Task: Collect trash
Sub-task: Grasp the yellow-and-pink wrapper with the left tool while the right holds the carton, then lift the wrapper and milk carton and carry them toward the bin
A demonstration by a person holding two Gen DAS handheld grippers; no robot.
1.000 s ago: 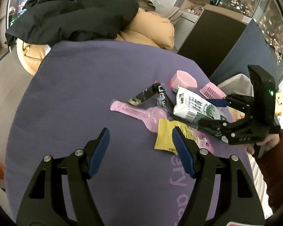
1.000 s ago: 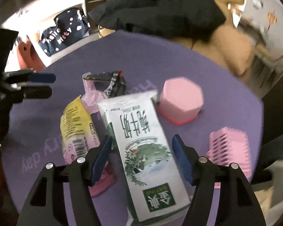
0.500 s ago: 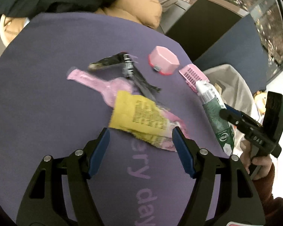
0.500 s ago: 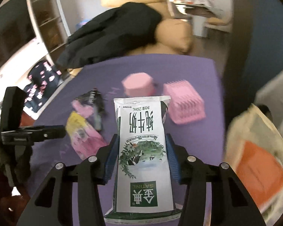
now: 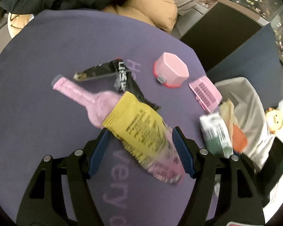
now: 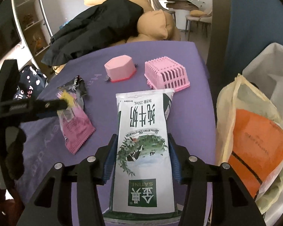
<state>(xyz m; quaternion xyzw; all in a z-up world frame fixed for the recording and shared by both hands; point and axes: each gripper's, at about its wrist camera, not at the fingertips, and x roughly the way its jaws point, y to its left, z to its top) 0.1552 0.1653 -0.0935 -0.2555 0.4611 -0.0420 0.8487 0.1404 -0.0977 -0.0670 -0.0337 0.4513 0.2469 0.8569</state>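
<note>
On the purple cloth-covered table (image 6: 179, 60), the left gripper (image 5: 140, 150) stands open astride a yellow printed wrapper (image 5: 139, 122) lying over a pink bottle-shaped pouch (image 5: 79, 94); one black wrapper (image 5: 122, 77) lies beside. Behind sit one pink octagonal box (image 6: 119, 68) and one pink slatted basket (image 6: 167, 73). The right gripper (image 6: 141, 158), jaws just widening, flanks the white-and-green "SATINE" milk pouch (image 6: 143, 131). Far right, a white bag (image 6: 254, 122).

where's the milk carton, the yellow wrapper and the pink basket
milk carton (image 6: 143, 146), right wrist view, middle of its printed front
yellow wrapper (image 5: 139, 126), left wrist view, centre of its printed face
pink basket (image 6: 167, 73), right wrist view, its slatted side wall
</note>
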